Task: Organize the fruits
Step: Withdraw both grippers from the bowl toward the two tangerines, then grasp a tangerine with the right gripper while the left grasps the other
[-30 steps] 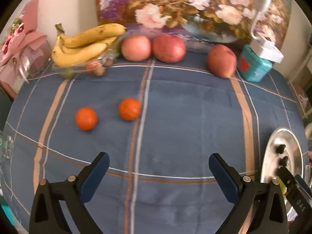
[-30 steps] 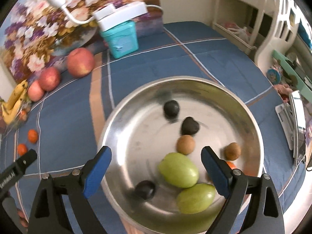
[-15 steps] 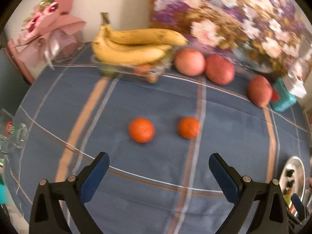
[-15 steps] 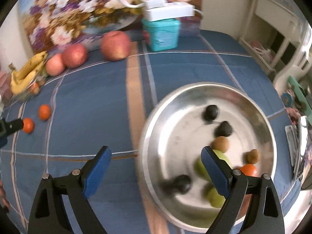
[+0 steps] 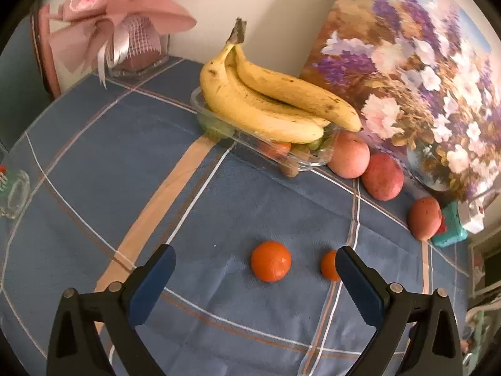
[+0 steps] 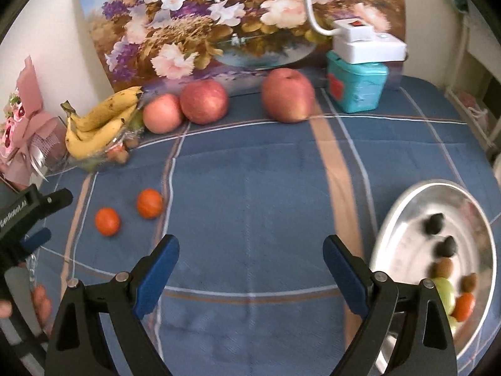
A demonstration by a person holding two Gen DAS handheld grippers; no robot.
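My left gripper (image 5: 255, 264) is open and empty, just short of two small oranges on the blue cloth: one (image 5: 271, 261) between the jaws, the other (image 5: 328, 264) by the right finger. They also show in the right wrist view (image 6: 107, 221) (image 6: 149, 203). Bananas (image 5: 266, 106) lie on a clear tray of small fruit (image 5: 294, 156). Three red apples (image 5: 349, 155) (image 5: 382, 177) (image 5: 424, 217) line the back. My right gripper (image 6: 250, 252) is open and empty over bare cloth. A steel bowl (image 6: 391, 219) at the right holds several small fruits.
A flower painting (image 6: 238, 15) leans against the wall behind the apples. A teal box (image 6: 355, 86) with a white charger on top stands at the back right. A pink bouquet (image 5: 125, 15) stands at the back left. A glass (image 5: 14, 189) sits at the left edge.
My left gripper has swung left and come close to the two oranges. My right gripper has swung left off the steel bowl, which now sits at its right edge.
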